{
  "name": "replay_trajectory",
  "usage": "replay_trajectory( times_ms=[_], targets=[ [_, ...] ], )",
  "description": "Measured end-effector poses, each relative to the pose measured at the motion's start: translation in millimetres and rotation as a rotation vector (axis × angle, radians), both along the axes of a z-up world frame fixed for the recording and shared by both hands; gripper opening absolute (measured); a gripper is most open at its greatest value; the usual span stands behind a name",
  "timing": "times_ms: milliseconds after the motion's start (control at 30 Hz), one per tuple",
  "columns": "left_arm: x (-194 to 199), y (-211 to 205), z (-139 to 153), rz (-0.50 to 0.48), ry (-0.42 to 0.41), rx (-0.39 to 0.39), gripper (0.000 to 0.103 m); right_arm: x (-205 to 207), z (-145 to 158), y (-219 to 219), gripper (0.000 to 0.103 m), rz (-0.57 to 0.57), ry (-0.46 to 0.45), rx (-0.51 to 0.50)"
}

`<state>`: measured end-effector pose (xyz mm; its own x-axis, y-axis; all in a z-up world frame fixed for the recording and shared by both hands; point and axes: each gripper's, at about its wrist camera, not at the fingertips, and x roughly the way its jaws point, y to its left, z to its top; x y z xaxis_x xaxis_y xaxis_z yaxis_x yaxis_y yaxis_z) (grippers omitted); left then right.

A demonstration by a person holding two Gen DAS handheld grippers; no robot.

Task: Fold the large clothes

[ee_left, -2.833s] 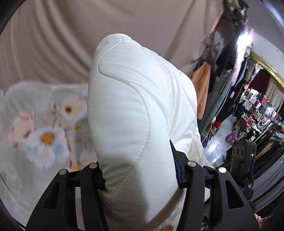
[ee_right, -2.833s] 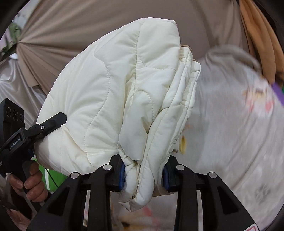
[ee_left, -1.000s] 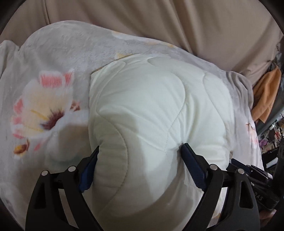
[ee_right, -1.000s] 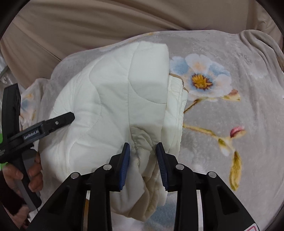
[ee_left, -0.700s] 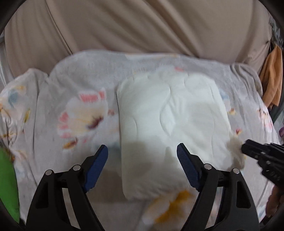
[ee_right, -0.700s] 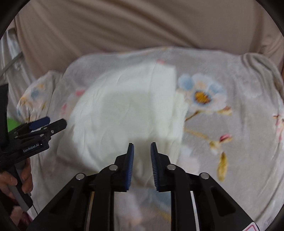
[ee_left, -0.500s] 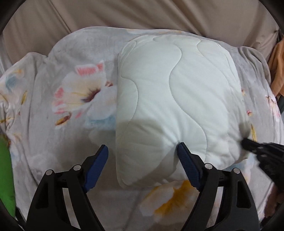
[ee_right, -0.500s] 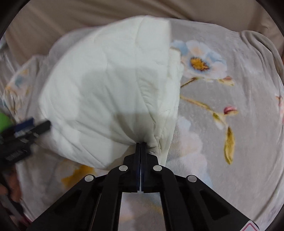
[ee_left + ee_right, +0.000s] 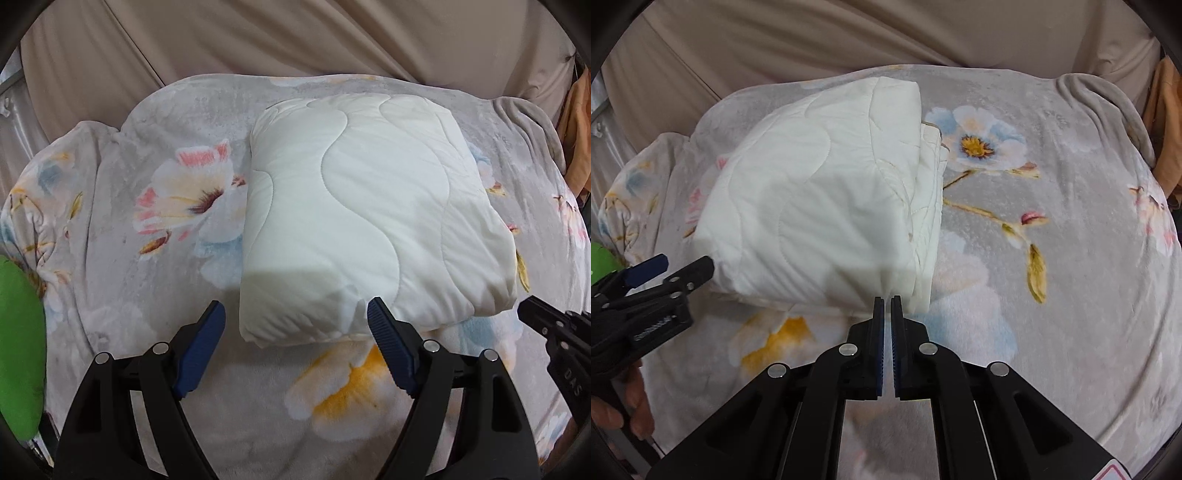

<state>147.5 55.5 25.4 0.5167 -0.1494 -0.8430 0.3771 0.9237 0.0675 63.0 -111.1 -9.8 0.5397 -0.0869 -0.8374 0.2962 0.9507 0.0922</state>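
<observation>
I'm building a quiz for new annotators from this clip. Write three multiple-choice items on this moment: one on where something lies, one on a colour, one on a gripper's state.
1. Where does the folded garment lie?
A. On the floral blanket
B. Hanging from a rack
C. In a basket

2. What colour is the garment?
A. Navy
B. Cream white
C. Red

3. How do the left gripper's jaws stand?
A. Clamped on the garment
B. Wide apart, holding nothing
C. Out of view

Key: 1 A, it rests flat on the blanket in both views. 2 B, its quilted surface is plainly cream white. 3 B, the blue pads stand apart short of the garment's near edge.
</observation>
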Motion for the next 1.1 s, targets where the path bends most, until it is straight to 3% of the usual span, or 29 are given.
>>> replay_trajectory(
  times_ms=[233, 400, 600, 1100],
  targets=[
    [-23, -5, -7, 0.045, 0.001, 0.006, 0.078, -25, -5, 7, 0.011, -0.024, -0.001, -0.006],
    [-45, -17, -22, 0.021, -0.002, 0.036, 0.078, -38, -14, 13, 0.019, -0.026, 0.004, -0.050],
    [-65, -25, -31, 0.023, 0.008, 0.053, 0.078, -51, -21, 17, 0.021, -0.024, 0.011, -0.096],
    [-88, -40, -40, 0.022, 0.005, 0.084, 0.078, -65, -35, 16, 0.029, -0.028, 0.019, -0.102]
  ],
)
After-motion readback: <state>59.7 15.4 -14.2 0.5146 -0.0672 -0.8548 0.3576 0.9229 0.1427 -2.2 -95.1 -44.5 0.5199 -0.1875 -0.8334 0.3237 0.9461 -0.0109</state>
